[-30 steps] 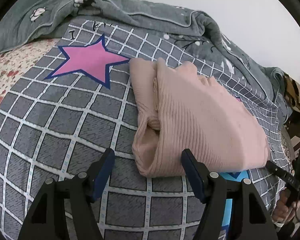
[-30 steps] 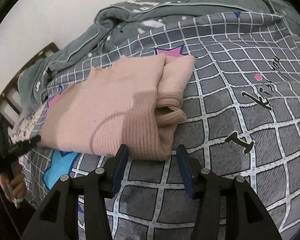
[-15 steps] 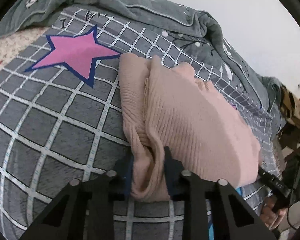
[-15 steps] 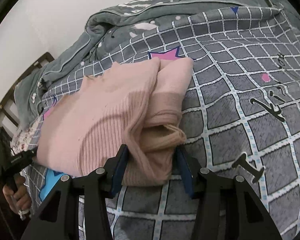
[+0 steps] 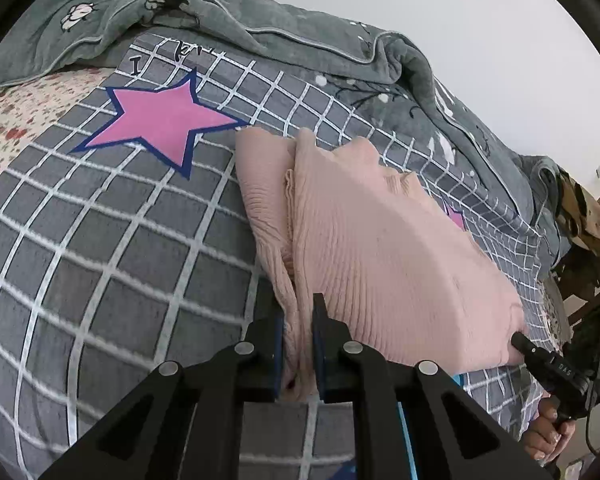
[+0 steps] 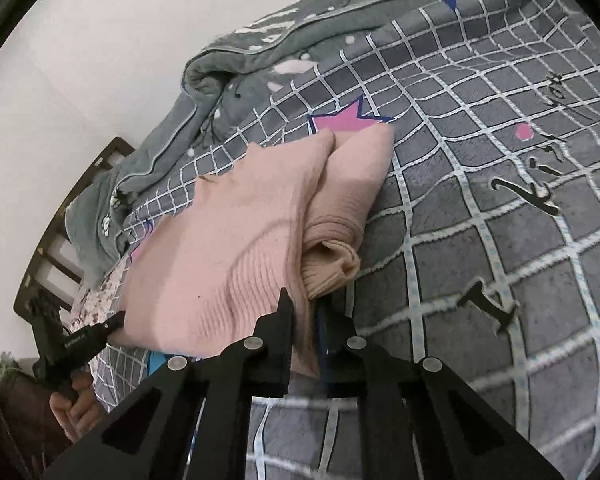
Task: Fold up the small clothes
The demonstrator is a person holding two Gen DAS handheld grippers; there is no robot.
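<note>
I have both tools on the pink ribbed knit sweater, which lies partly folded on the bed, over the grey plush blanket with a white grid pattern.

My left hand-held gripper is clenched on the near-left corner of the garment: a bunch of the ribbed hem is pinched between its two black fingers, whose blue inner pads press against the fabric from either side. Just beyond that grip, the sleeve is tucked under the body panel along the left edge.

My right hand-held gripper is likewise clamped on the opposite near corner, with a fold of the hem squeezed between the fingers. Right beside that grip, the folded sleeve with its ribbed cuff sticks out from beneath the body panel and rests on the blanket.

From the left wrist view I can see the tip of the other tool touching the far right corner of the sweater, with the person's hand on its handle below. The sweater's near edge looks drawn up off the blanket between the two grips.

A large pink star with a dark blue outline is printed on the blanket just beyond the sweater's far-left corner. A rumpled grey-green quilt lies along the wall behind, and a floral-print sheet shows at the left edge.
</note>
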